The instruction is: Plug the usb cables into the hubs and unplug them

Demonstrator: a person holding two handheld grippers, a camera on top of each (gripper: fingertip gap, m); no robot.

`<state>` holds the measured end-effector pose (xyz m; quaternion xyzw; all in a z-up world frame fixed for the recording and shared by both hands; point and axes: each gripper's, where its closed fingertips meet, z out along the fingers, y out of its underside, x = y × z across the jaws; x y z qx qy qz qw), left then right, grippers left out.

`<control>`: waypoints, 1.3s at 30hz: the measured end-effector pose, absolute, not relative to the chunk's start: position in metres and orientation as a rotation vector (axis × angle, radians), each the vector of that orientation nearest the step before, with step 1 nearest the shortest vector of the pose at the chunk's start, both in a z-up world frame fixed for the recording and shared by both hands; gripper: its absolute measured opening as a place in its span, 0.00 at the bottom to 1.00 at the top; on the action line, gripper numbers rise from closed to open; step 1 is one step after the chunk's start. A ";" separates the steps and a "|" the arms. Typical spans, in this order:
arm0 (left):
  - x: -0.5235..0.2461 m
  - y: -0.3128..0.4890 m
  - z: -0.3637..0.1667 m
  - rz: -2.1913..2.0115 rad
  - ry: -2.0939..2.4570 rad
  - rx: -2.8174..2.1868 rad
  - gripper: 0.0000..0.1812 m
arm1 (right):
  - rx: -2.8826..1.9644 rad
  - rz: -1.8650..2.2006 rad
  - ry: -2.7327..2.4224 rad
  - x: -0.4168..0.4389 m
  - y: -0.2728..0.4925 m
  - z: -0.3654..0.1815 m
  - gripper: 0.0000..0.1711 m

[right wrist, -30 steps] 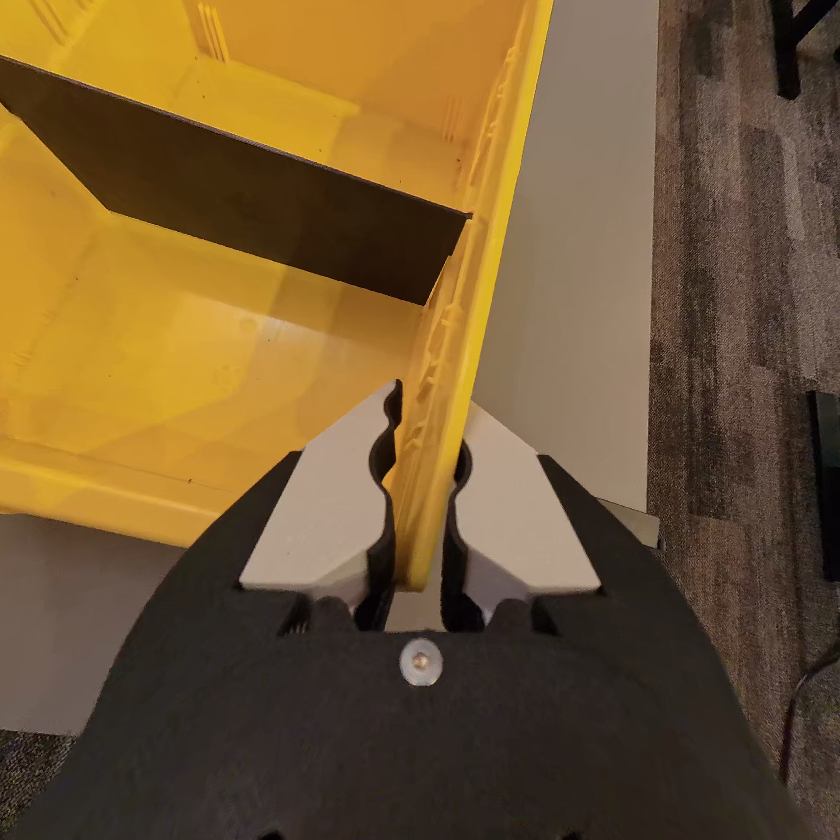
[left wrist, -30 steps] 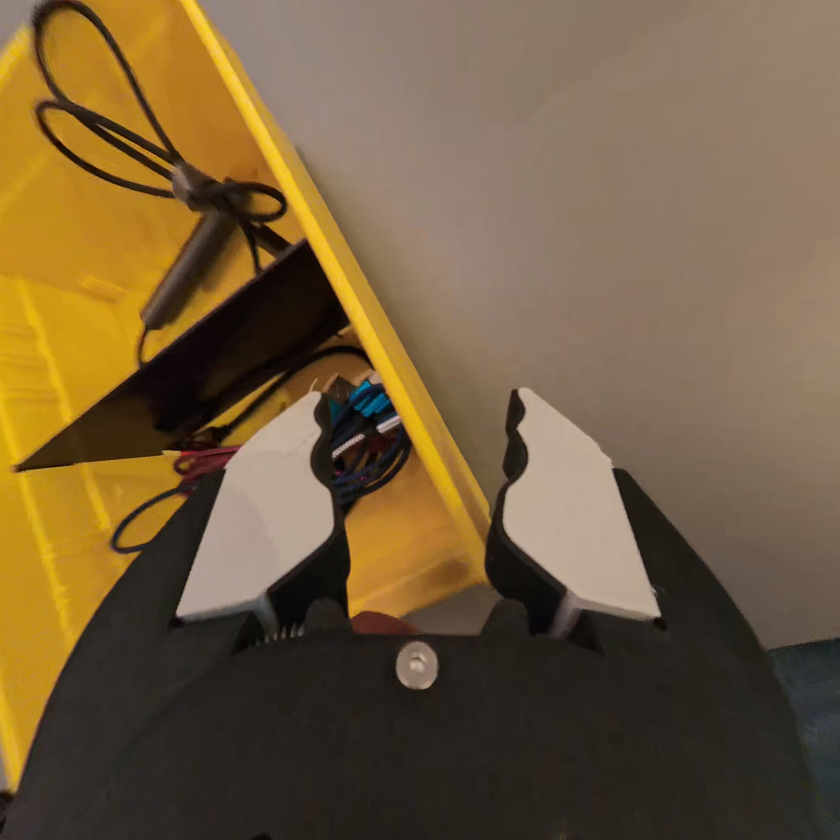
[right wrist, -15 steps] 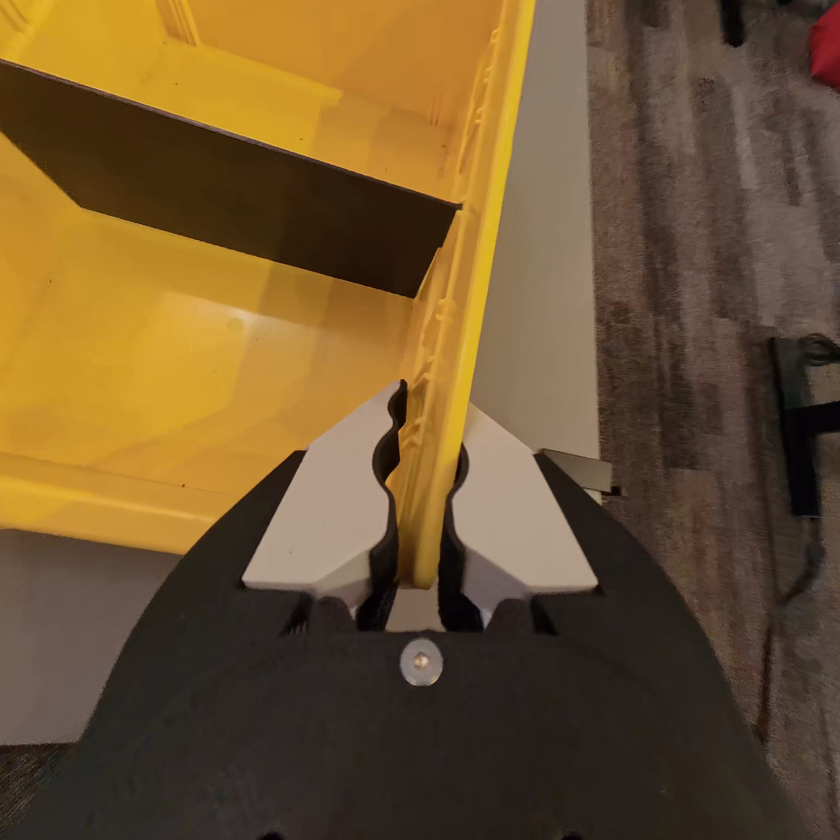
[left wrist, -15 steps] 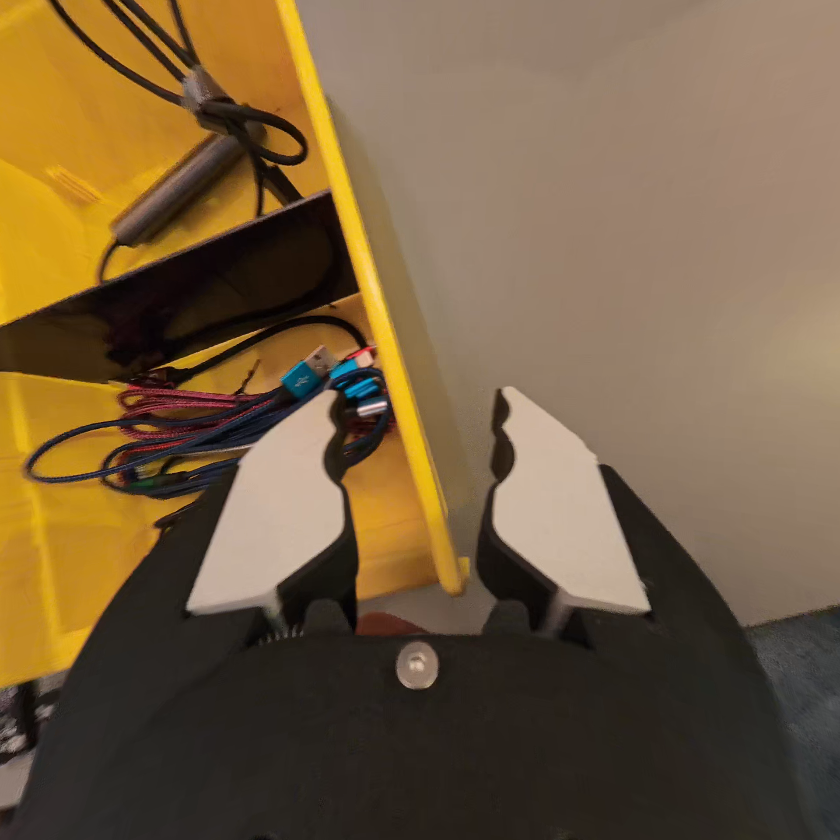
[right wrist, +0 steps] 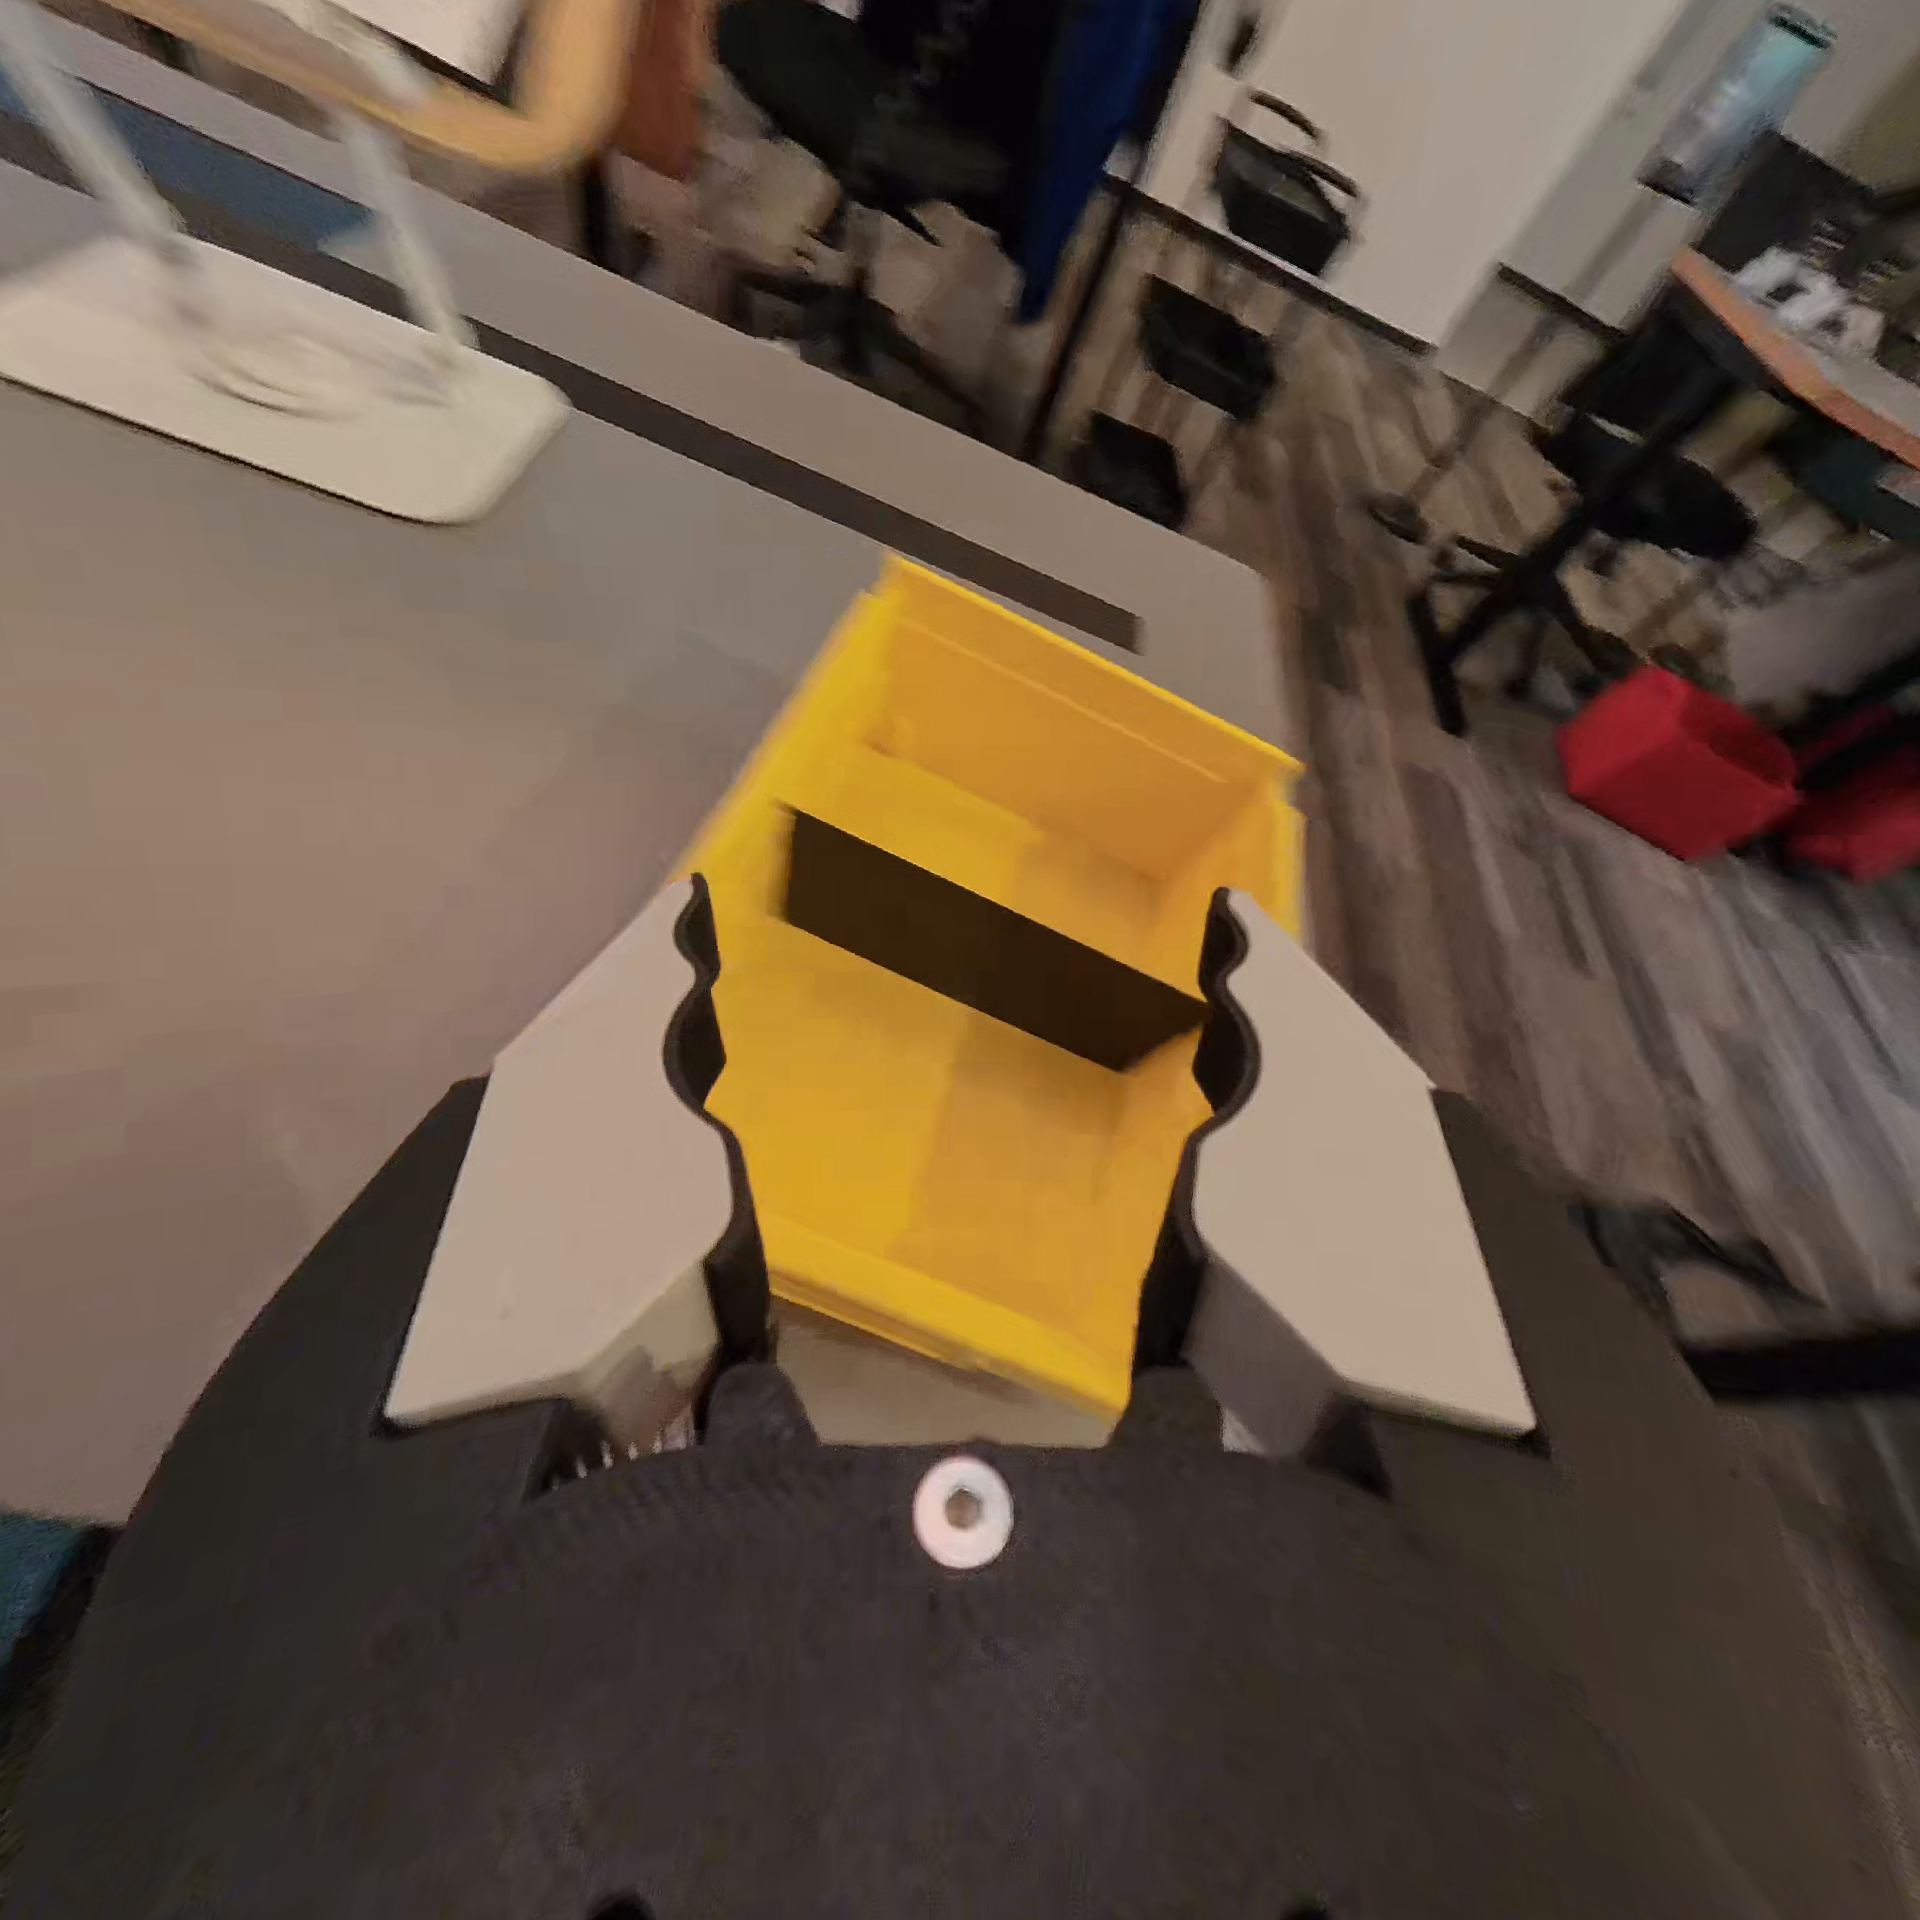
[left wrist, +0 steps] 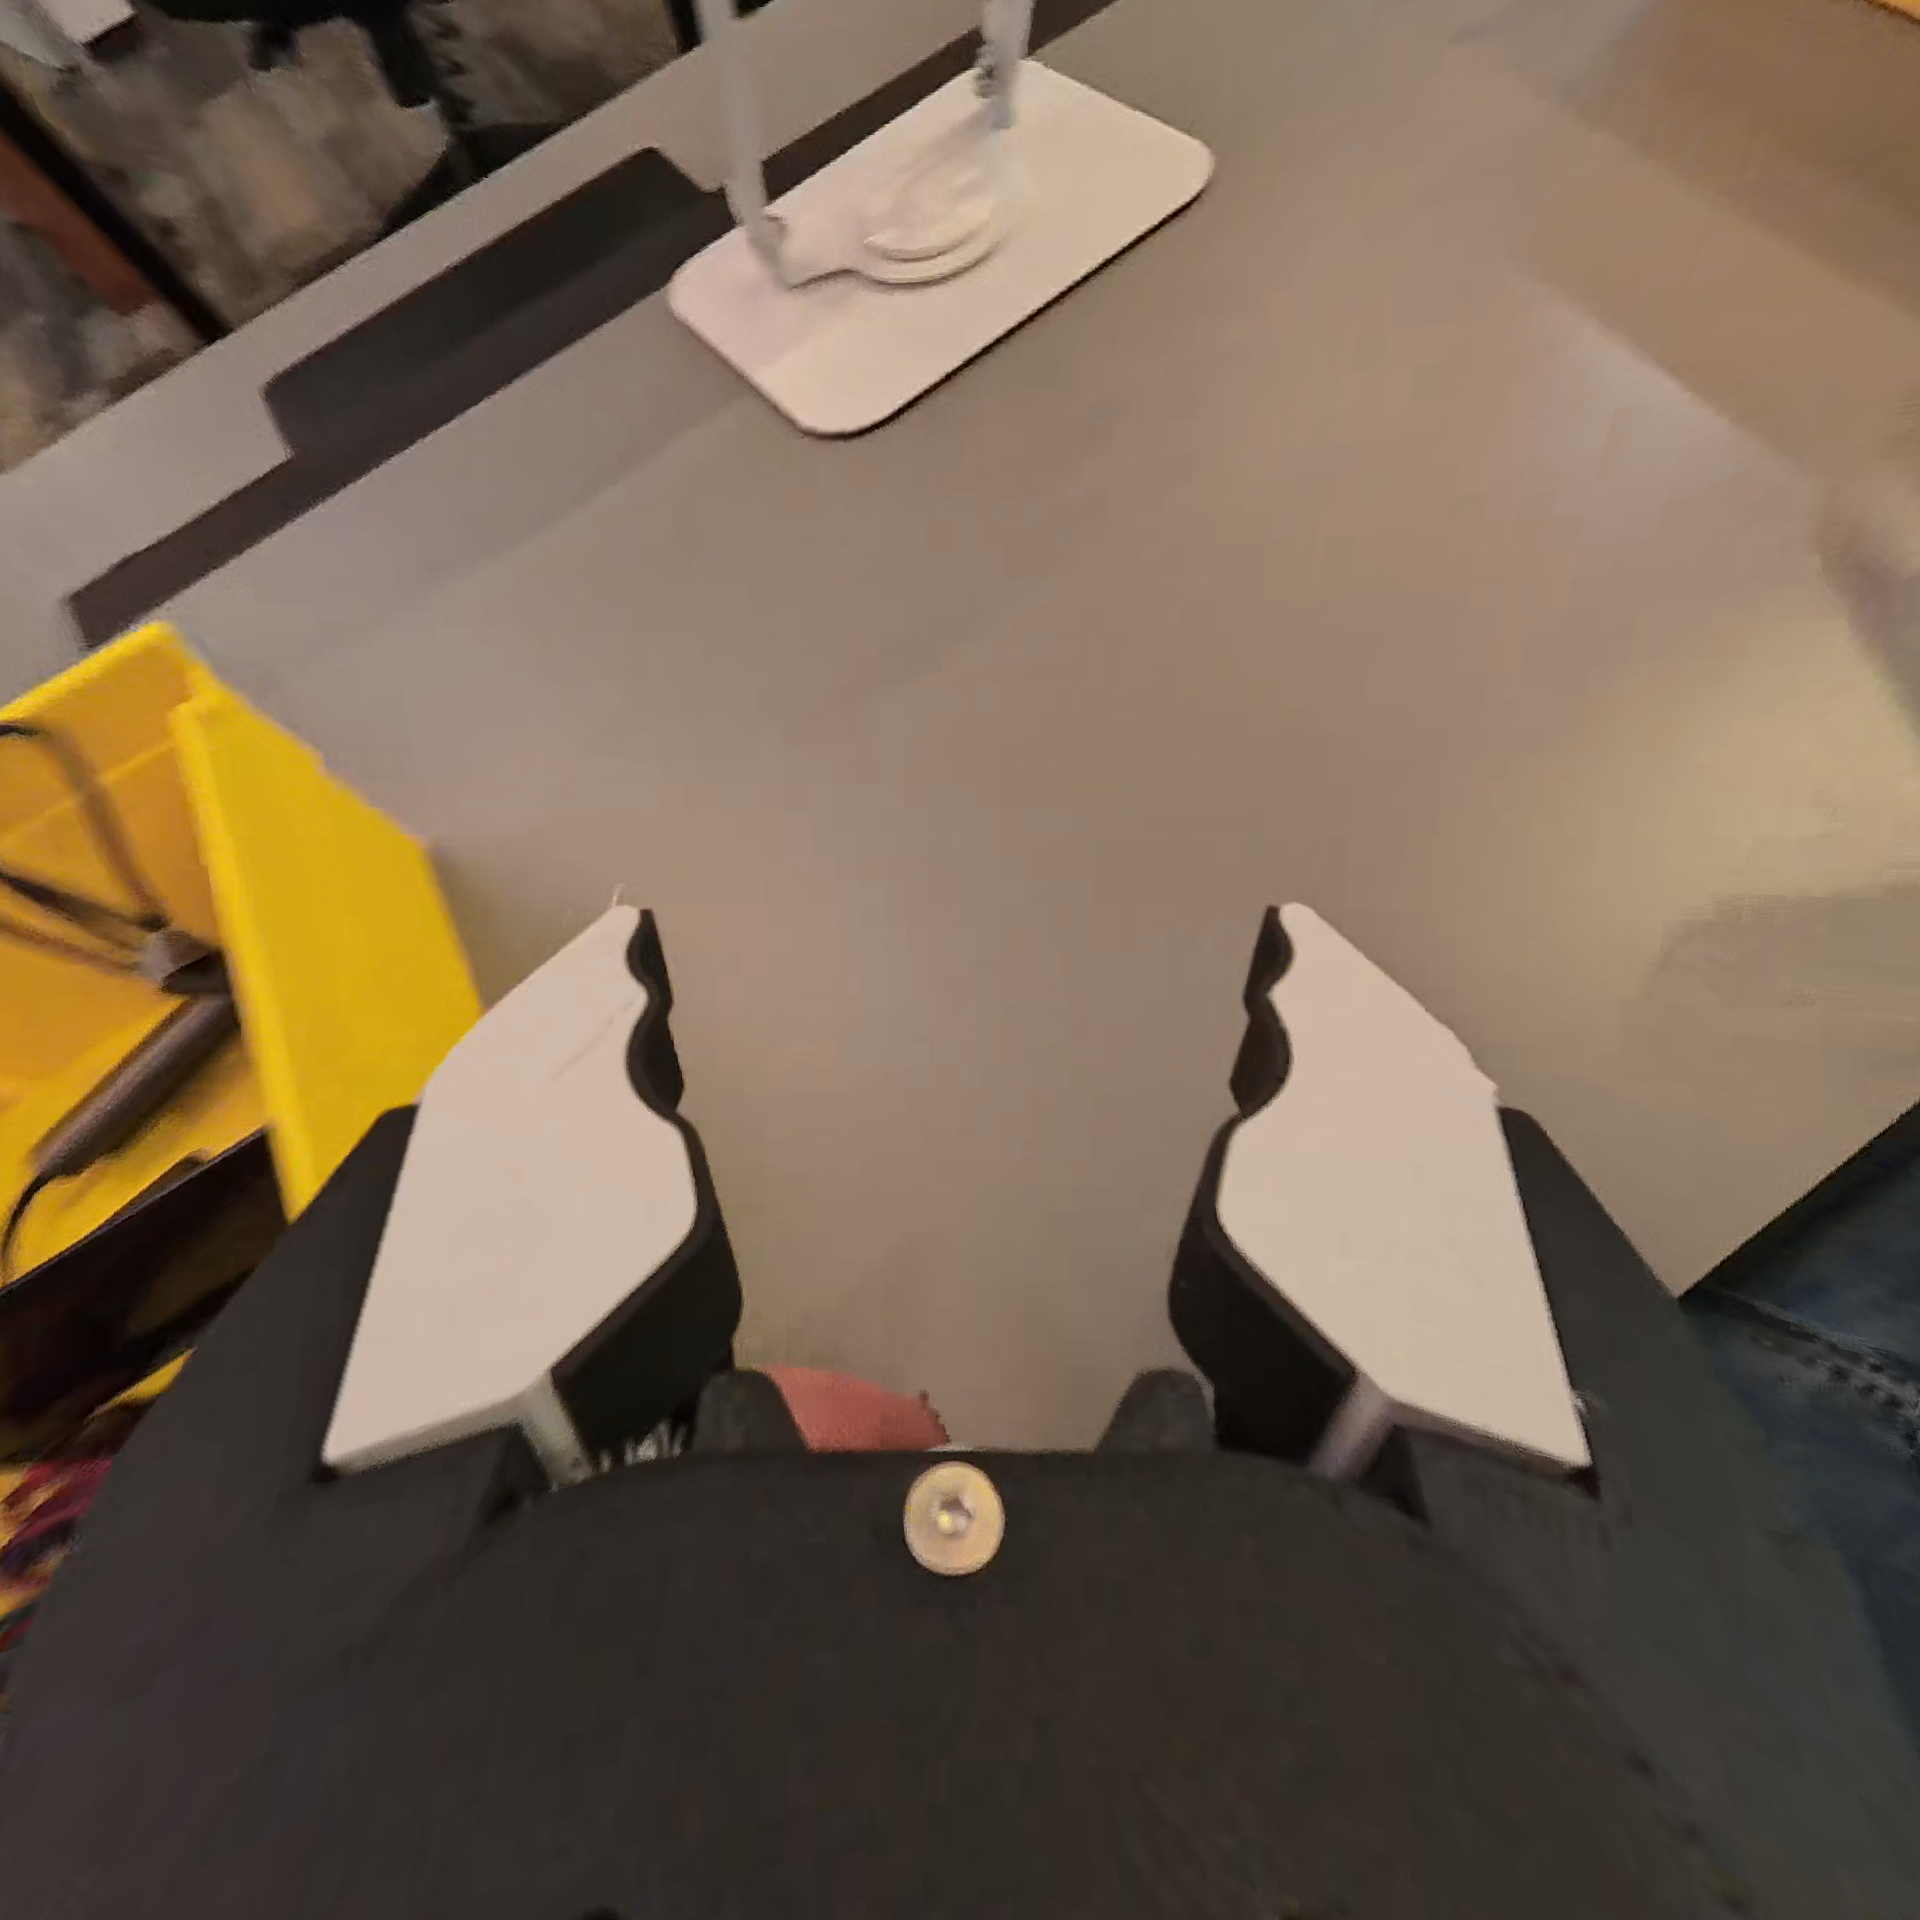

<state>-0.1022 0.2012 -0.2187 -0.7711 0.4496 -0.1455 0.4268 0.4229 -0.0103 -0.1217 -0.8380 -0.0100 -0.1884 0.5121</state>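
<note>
We hold both grippers wide apart and empty: the left gripper [left wrist: 951, 914] over bare table [left wrist: 1039, 675], the right gripper [right wrist: 956, 904] above an empty yellow bin [right wrist: 1039, 1122]. The hub [left wrist: 135, 1081] and cables lie in the bin at left edge; we should approach slowly and grip one connector squarely.

White stand base [left wrist: 940, 244] — perhaps a lamp's
</note>
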 end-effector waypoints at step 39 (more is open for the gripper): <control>-0.056 0.231 -0.336 -0.360 1.177 -2.306 0.64 | -2.238 -0.035 -0.495 0.115 0.212 -0.311 0.29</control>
